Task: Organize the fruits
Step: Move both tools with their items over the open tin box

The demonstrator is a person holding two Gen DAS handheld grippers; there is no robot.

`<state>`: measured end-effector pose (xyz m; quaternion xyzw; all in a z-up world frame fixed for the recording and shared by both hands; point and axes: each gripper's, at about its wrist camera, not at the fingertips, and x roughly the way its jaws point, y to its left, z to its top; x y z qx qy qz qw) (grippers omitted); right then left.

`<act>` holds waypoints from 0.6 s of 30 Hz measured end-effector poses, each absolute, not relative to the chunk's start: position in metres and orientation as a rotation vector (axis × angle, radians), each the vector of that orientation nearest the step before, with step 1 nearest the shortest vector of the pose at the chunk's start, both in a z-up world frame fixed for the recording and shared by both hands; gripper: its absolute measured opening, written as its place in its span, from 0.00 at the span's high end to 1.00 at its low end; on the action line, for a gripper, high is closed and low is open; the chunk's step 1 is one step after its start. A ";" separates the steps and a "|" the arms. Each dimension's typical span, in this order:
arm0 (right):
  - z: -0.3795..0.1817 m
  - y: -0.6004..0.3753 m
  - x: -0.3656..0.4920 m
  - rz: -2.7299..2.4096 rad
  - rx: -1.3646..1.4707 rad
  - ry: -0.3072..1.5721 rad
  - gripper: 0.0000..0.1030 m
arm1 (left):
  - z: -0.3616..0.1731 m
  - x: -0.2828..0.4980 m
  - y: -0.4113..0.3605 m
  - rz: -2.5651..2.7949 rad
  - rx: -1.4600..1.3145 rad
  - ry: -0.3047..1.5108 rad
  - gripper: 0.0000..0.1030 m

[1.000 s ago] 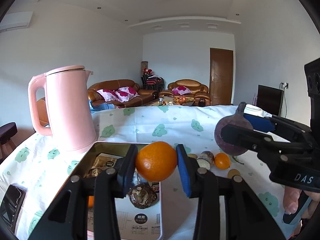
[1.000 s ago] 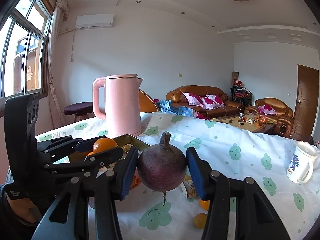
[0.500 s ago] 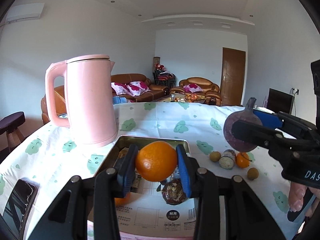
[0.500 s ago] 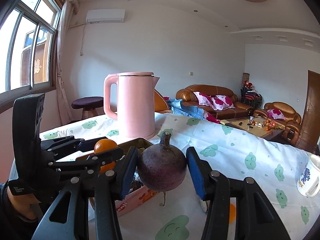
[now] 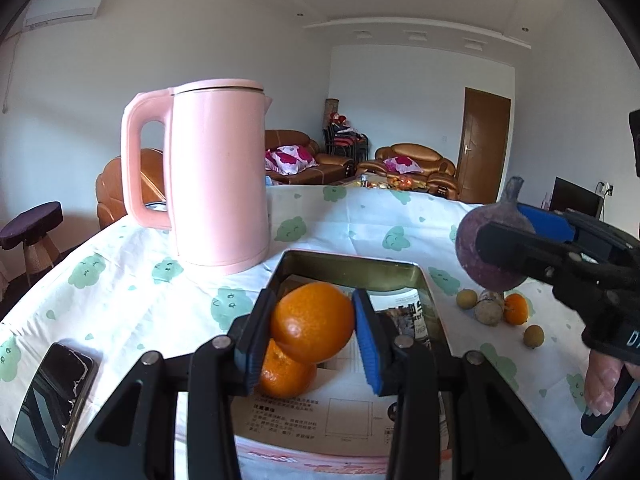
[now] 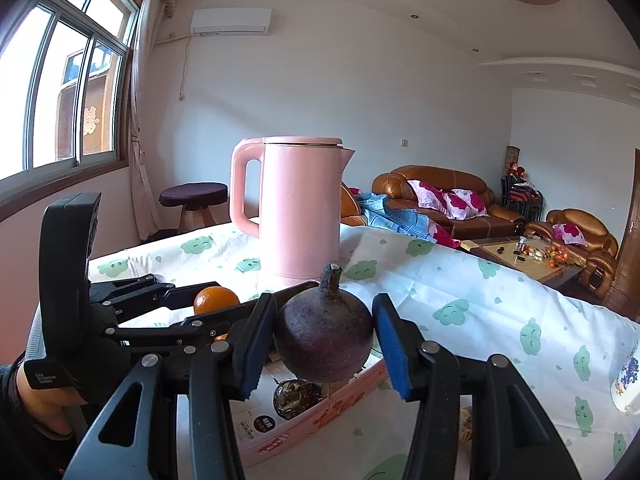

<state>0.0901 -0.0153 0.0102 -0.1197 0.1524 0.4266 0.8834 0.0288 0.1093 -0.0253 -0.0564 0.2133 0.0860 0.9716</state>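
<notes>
Now, view by view:
Left wrist, your grip: left gripper [image 5: 314,330] clamped on an orange [image 5: 312,322], held above the metal tin [image 5: 352,268].
Left wrist, tin: a second orange [image 5: 286,376] lies inside, just under the held one.
Left wrist, table: pink kettle [image 5: 218,172] at eleven o'clock; loose small fruits [image 5: 496,312] at three o'clock; phone [image 5: 52,392] at eight.
Right wrist, your grip: right gripper [image 6: 324,340] pinching a dark purple fruit [image 6: 324,340], stem up, over the tin's near edge [image 6: 304,424].
Right wrist, neighbour: the left gripper sits at nine o'clock, orange between its pads.
</notes>
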 end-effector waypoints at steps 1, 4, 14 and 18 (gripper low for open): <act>0.009 -0.012 0.089 0.895 -0.253 0.320 0.50 | -0.025 0.029 0.109 0.174 -0.111 0.431 0.60; 0.003 -0.004 0.086 0.912 -0.265 0.331 0.50 | -0.026 0.029 0.110 0.172 -0.107 0.439 0.60; -0.009 0.010 0.087 0.943 -0.268 0.382 0.50 | -0.028 0.032 0.117 0.192 -0.111 0.485 0.60; -0.014 0.014 0.085 0.951 -0.276 0.402 0.50 | -0.028 0.032 0.119 0.189 -0.109 0.496 0.60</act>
